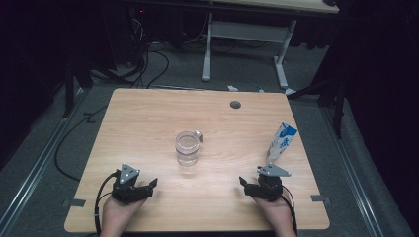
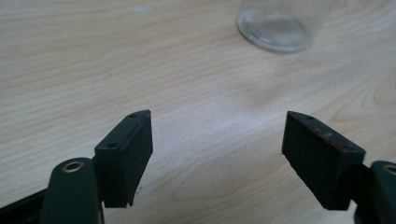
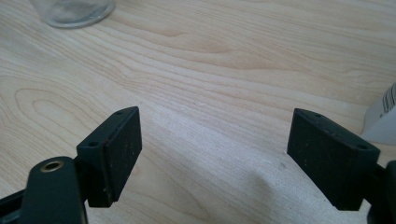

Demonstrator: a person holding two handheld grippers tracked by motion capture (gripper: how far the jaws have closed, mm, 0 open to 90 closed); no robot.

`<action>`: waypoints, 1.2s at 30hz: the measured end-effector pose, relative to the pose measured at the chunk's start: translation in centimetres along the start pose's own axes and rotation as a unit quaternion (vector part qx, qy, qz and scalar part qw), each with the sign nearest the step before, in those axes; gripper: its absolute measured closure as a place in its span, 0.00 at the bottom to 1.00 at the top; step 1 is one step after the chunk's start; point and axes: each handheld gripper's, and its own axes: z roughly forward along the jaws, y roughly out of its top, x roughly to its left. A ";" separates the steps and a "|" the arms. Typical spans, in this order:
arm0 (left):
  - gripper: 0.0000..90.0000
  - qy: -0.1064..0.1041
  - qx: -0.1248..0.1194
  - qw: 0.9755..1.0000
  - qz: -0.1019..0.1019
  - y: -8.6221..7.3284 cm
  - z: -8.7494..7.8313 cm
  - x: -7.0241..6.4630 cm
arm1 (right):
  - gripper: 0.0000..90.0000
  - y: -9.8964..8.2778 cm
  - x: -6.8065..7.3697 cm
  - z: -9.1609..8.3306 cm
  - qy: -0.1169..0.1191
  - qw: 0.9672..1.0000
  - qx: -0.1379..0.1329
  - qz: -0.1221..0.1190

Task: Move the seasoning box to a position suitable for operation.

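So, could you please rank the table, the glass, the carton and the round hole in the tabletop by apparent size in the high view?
1. Table, by far the largest.
2. Glass and carton: they look alike in extent, so I won't rank them.
3. Round hole, the smallest.

The high view looks down the table [image 1: 148, 118]; both gripper views skim it closely, sharing the glass [image 1: 188, 148].

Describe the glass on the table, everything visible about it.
The glass is a clear, colourless pitcher-like cup with a small spout or handle at its upper right rim. It stands upright near the middle of the wooden table, apart from both grippers. Whether it holds liquid cannot be told. Its thick round base rests flat on the wood.
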 end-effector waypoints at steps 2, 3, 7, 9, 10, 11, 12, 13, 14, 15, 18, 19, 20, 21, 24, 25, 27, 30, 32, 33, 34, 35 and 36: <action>0.23 -0.001 0.011 1.000 0.000 0.1 0.2 0.0 | 0.22 -0.1 -0.1 -0.1 0.001 1.000 -0.002 0.004; 0.23 0.008 0.019 1.000 0.000 0.3 0.3 -0.1 | 0.22 -0.1 -0.1 -0.1 -0.001 1.000 -0.004 0.006; 0.31 -0.002 0.005 1.000 0.006 0.3 0.3 -0.3 | 0.25 -0.1 -0.3 -0.4 0.002 1.000 -0.006 0.006; 0.31 -0.005 -0.001 1.000 0.005 0.4 0.3 -0.4 | 0.27 -0.1 -0.5 -0.6 0.002 1.000 -0.011 0.009; 0.32 -0.006 -0.002 1.000 0.006 0.4 0.2 -0.4 | 0.28 -0.1 -0.5 -0.6 0.003 1.000 -0.013 0.012; 0.36 -0.021 -0.010 1.000 0.006 0.4 0.1 -0.4 | 0.33 -0.2 -0.7 -0.6 0.009 1.000 -0.014 0.012; 0.37 -0.021 -0.010 1.000 0.006 0.4 0.1 -0.4 | 0.33 -0.2 -0.7 -0.6 0.009 1.000 -0.014 0.012; 0.37 -0.023 -0.010 1.000 0.003 0.4 0.0 -0.3 | 0.33 -0.3 -0.7 -0.6 0.010 1.000 -0.014 0.011; 0.37 -0.026 -0.013 1.000 0.002 0.4 0.0 -0.3 | 0.34 -0.3 -0.8 -0.5 0.009 1.000 -0.014 0.013; 0.39 -0.029 -0.017 0.999 0.000 0.4 -0.1 -0.3 | 0.36 -0.3 -0.8 -0.5 0.010 1.000 -0.015 0.014; 0.42 -0.045 -0.036 0.998 -0.002 0.5 -0.4 -0.2 | 0.37 -0.3 -0.9 -0.5 0.014 1.000 -0.019 0.017; 0.44 -0.049 -0.038 0.998 -0.006 0.5 -0.4 -0.3 | 0.38 -0.3 -0.9 -0.6 0.015 1.000 -0.019 0.019; 0.45 -0.057 -0.032 0.998 -0.008 0.7 -0.3 -0.3 | 0.38 -0.4 -0.9 -0.7 0.016 0.999 -0.021 0.019; 0.45 -0.056 -0.028 0.998 -0.001 0.8 -0.3 -0.4 | 0.38 -0.4 -1.0 -0.8 0.018 0.999 -0.024 0.023; 0.45 -0.050 -0.024 0.998 -0.001 1.0 -0.1 -0.7 | 0.39 -0.4 -1.0 -0.9 0.017 0.999 -0.026 0.018; 0.47 -0.050 -0.029 0.998 -0.003 1.1 -0.1 -0.8 | 0.39 -0.4 -1.1 -0.9 0.016 0.999 -0.028 0.015; 0.50 -0.044 -0.032 0.999 -0.005 1.2 0.0 -1.1 | 0.39 -0.3 -1.0 -0.8 0.018 0.999 -0.027 0.014; 0.53 -0.044 -0.039 0.998 -0.017 1.4 0.2 -1.2 | 0.44 -0.1 -0.7 -0.5 0.023 0.999 -0.030 0.004; 0.52 -0.042 -0.039 0.998 -0.019 1.5 0.2 -1.2 | 0.46 -0.1 -0.7 -0.4 0.024 0.999 -0.030 0.002; 0.53 -0.041 -0.040 0.998 -0.020 1.6 0.2 -1.1 | 0.48 -0.1 -0.6 -0.3 0.024 0.999 -0.030 -0.002; 0.53 -0.035 -0.039 0.998 -0.021 1.9 0.1 -1.1 | 0.50 -0.1 -0.4 -0.2 0.025 0.999 -0.026 -0.009; 0.54 -0.035 -0.039 0.998 -0.021 1.9 0.1 -1.1 | 0.50 -0.1 -0.4 -0.2 0.025 0.999 -0.026 -0.009; 0.54 -0.037 -0.044 0.998 -0.021 2.1 0.0 -1.1 | 0.52 -0.1 -0.4 -0.2 0.029 0.999 -0.025 -0.011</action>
